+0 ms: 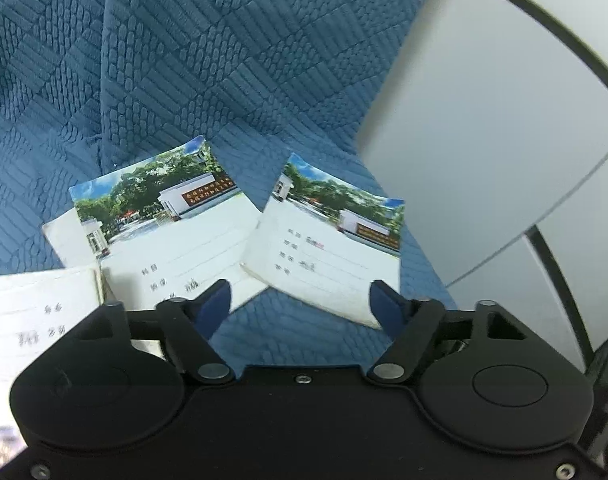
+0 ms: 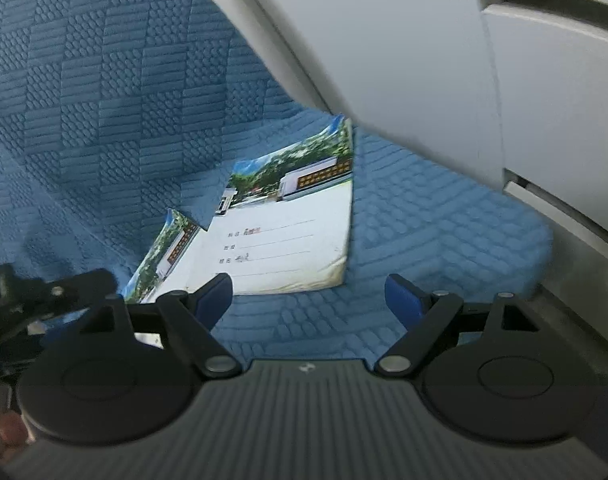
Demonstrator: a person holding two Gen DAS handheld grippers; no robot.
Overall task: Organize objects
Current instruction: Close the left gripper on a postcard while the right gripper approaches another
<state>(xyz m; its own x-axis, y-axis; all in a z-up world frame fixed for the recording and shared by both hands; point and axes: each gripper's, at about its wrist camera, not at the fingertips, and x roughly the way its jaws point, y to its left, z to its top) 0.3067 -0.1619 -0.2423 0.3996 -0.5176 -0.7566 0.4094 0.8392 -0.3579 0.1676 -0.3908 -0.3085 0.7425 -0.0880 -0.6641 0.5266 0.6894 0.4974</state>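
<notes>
- Left wrist view: blue quilted cover over a cushioned seat, with pale panels edged in black to the right.
- Three thin notebooks on the cover: a right notebook tilted with its photo strip toward the upper right, a middle notebook overlapping its left corner, and a third notebook at the far left, partly cut off by the frame.
- Left gripper spread, nothing between the blue pads; bare cover in the gap.
- Right notebook's near edge just beside the right-hand pad, whether touching not clear; middle notebook's near corner behind the left-hand pad.
- Right wrist view: same blue cover rising as a backrest, with white curved panels overhead and to the right.
- Right notebook flat ahead and a little left of centre, long axis running away from the camera, bound edge on its right side.
- Middle notebook tucked under its left corner.
- Right gripper spread wide and empty, near edge of the right notebook just past the left-hand pad.
- Left gripper visible low at the left edge, dark and blurred.
- Judgement: right notebook between both grippers and within easy reach of either; a short forward slide onto its near edge seems the next move.
</notes>
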